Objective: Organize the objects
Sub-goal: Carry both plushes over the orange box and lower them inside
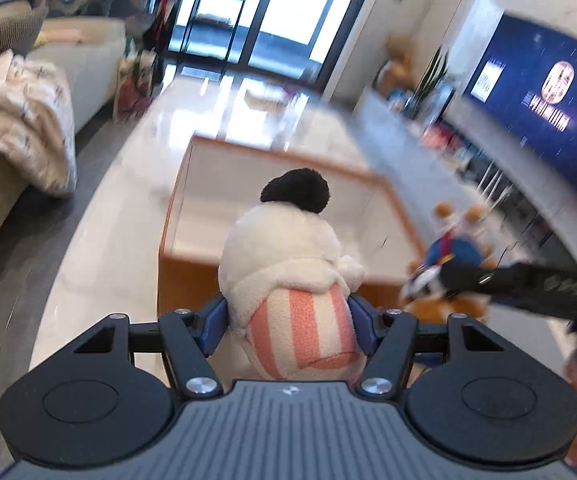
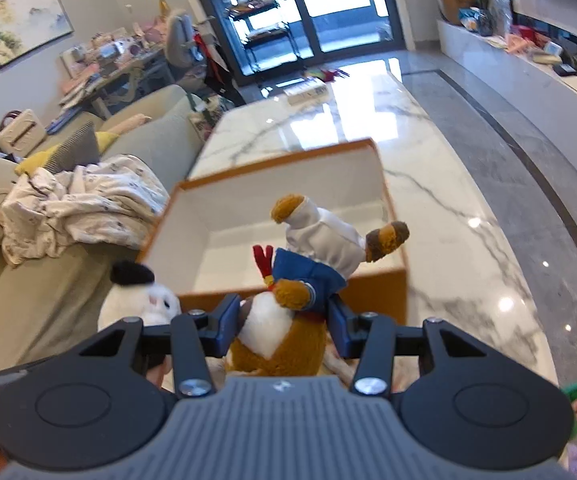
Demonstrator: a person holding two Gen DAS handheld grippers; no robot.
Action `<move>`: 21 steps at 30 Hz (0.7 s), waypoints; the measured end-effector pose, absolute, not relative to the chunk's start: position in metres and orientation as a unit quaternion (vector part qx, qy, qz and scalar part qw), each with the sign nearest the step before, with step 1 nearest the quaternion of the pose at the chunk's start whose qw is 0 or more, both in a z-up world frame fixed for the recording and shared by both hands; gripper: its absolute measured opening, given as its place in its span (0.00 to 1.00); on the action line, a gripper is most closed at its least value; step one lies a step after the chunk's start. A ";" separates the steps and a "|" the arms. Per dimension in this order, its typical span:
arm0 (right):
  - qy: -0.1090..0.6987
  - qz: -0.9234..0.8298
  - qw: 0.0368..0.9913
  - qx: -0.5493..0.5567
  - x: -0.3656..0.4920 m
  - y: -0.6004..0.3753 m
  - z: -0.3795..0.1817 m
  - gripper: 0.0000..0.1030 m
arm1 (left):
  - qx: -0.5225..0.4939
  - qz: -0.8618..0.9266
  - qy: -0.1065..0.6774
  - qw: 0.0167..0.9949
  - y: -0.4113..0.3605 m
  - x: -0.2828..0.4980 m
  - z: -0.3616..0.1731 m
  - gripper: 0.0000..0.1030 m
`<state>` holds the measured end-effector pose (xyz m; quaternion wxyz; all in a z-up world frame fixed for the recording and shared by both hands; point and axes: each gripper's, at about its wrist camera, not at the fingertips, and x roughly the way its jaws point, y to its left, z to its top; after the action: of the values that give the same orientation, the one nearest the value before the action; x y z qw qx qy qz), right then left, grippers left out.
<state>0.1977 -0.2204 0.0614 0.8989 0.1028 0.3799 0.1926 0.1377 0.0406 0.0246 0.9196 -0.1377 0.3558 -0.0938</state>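
Note:
My left gripper (image 1: 288,320) is shut on a white plush toy (image 1: 284,252) with a black ear and pink-striped bottom, held in the air before an orange box (image 1: 192,280) with a white inside. My right gripper (image 2: 284,322) is shut on a brown plush bear (image 2: 288,320) in a blue sailor collar and white hat, held just short of the same box (image 2: 376,292). The bear also shows in the left wrist view (image 1: 456,248), with the right gripper's body across it. The white plush shows in the right wrist view (image 2: 140,300), left of the box.
The box stands on a white marble table (image 2: 448,216). A beige sofa (image 2: 48,300) with a crumpled blanket (image 2: 80,204) lies to the left. A grey floor strip and a low marble shelf (image 2: 520,64) lie to the right. Glass doors are at the far end.

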 end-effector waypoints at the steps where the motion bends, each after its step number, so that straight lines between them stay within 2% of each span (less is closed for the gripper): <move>1: 0.376 0.199 0.899 0.102 0.200 -0.218 0.066 0.48 | -0.136 -0.095 0.344 0.924 0.041 0.140 0.031 0.71; 11: 0.375 0.263 0.880 0.124 0.255 -0.179 0.089 0.48 | -0.101 -0.083 0.300 0.945 0.029 0.193 0.048 0.71; 15: 0.389 0.252 0.880 0.101 0.290 -0.161 0.078 0.48 | -0.067 -0.075 0.319 0.942 0.024 0.211 0.029 0.71; 21: 0.446 0.249 0.856 0.080 0.331 -0.141 0.034 0.47 | -0.015 -0.070 0.348 0.935 0.013 0.228 -0.011 0.71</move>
<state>0.3312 -0.1413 0.0339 0.8561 0.0798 0.4457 0.2491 0.2282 0.0133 -0.0110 0.9348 -0.0155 0.3479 -0.0701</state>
